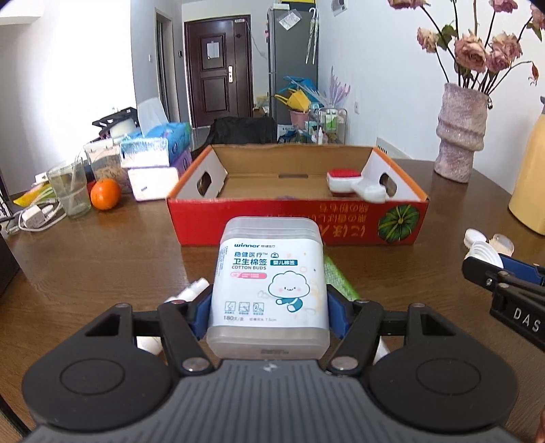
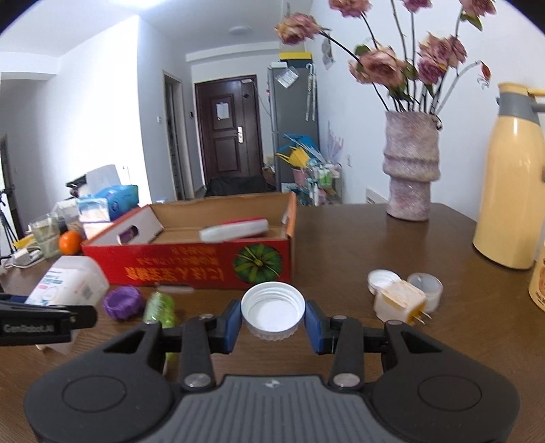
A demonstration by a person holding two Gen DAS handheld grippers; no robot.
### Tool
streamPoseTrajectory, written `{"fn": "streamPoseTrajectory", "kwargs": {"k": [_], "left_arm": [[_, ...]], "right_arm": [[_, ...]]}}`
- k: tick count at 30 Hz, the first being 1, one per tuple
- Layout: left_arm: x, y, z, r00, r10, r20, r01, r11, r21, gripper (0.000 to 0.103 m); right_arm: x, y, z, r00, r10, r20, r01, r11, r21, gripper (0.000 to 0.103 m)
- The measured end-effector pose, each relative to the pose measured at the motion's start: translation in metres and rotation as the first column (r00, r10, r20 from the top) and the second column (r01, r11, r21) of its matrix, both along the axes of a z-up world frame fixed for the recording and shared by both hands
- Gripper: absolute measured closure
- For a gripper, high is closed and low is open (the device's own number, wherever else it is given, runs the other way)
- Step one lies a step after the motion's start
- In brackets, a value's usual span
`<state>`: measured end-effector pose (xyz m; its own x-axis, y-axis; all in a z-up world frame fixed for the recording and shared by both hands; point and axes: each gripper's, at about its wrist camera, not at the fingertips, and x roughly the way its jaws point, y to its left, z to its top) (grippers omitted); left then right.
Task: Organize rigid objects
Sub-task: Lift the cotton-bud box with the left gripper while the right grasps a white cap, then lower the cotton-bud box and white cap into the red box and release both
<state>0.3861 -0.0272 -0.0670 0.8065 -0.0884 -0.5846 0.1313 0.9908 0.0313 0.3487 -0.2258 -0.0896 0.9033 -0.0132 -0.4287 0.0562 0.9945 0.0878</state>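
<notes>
White walls, white ceiling with round ceiling light (image 2: pixel 240 30). Dark brown panelled door (image 1: pixel 218 70) at hallway end, grey fridge (image 1: pixel 293 58) right of it. Brown wooden table (image 2: pixel 357 245) in foreground. Bright daylight.

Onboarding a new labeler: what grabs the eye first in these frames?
The cotton buds box clamped upright in the left gripper, and the white cap, open side up, between the right gripper fingers. Behind both, the red cardboard box mid-table already holds a red-and-white brush.
</notes>
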Motion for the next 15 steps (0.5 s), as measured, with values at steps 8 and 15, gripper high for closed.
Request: {"fn": "streamPoseTrajectory", "kwargs": {"k": [8, 15], "left_arm": [[0.01, 0.004, 0.021, 0.999, 0.017, 0.041, -0.016, 0.999, -0.036, 0.037], [0.025, 0.001, 0.034, 0.997, 0.036, 0.071, -0.032, 0.998, -0.061, 0.037]], "right_arm": [[0.009, 0.014, 0.02, 0.999, 0.021, 0.047, -0.022, 1.0, 0.011, 0.064], [0.022, 0.019, 0.032, 0.997, 0.024, 0.078, -0.026, 0.999, 0.026, 0.064]]}}
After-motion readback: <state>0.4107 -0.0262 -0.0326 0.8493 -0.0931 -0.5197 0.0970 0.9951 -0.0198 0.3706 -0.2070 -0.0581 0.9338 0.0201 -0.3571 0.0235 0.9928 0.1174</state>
